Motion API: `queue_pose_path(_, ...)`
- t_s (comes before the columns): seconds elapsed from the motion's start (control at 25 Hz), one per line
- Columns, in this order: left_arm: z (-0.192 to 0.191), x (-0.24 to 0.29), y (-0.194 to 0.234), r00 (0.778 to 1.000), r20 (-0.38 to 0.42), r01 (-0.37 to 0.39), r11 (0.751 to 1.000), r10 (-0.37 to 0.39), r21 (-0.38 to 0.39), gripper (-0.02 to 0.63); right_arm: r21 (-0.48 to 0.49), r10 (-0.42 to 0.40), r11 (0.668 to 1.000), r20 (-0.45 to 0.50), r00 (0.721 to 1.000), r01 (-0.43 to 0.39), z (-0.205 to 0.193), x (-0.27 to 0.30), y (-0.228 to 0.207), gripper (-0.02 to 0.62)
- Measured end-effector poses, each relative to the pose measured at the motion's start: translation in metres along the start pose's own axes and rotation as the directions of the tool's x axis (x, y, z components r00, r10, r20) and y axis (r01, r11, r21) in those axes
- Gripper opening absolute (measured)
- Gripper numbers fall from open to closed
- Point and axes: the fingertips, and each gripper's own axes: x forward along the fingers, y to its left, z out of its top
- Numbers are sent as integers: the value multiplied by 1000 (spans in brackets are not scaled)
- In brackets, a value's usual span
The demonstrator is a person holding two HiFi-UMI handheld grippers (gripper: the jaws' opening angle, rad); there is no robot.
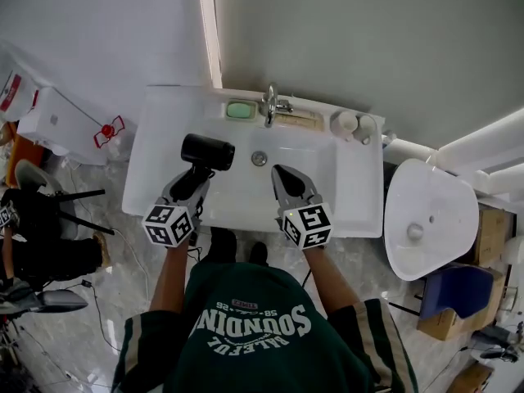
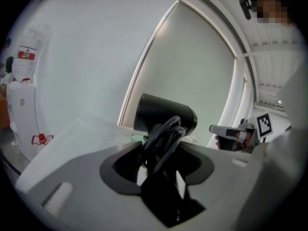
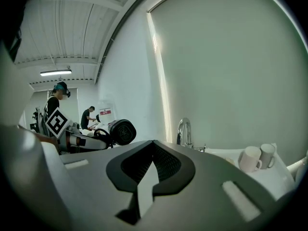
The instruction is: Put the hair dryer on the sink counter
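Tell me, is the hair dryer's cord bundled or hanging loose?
Bundled: the cord lies looped on the hair dryer, both clamped by the left gripper.

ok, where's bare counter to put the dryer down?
Left wing of the counter, beside the basin, is bare. Right wing is bare in front of the cups. Back ledge is crowded: soap dish, faucet, cups. The dryer is nearest the left wing.

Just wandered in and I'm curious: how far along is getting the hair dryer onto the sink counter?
Done: the hair dryer is picked up, its cord-wrapped handle clamped in the left gripper. In hand: it is held near the left side of the basin, apparently not set down. Left: lay it on the sink counter and let go. The right gripper is empty, jaws together.
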Motion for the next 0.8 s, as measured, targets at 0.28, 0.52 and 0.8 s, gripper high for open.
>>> queue_pose_path(0.28, 37, 34, 43, 999, 1, 52, 999, -52, 14, 236, -3, -36, 999, 1, 999, 36, 17, 57, 4, 3)
queue_pose_path(0.52, 42, 45, 88, 999, -15, 41, 999, -41, -26, 236, -9, -46, 999, -46, 998, 46, 12, 91, 11, 3)
queue_pose_path(0.8, 19, 43, 128, 998, -65, -8, 998, 4, -64, 238, -19, -33, 999, -96, 995, 31, 1, 116, 26, 4)
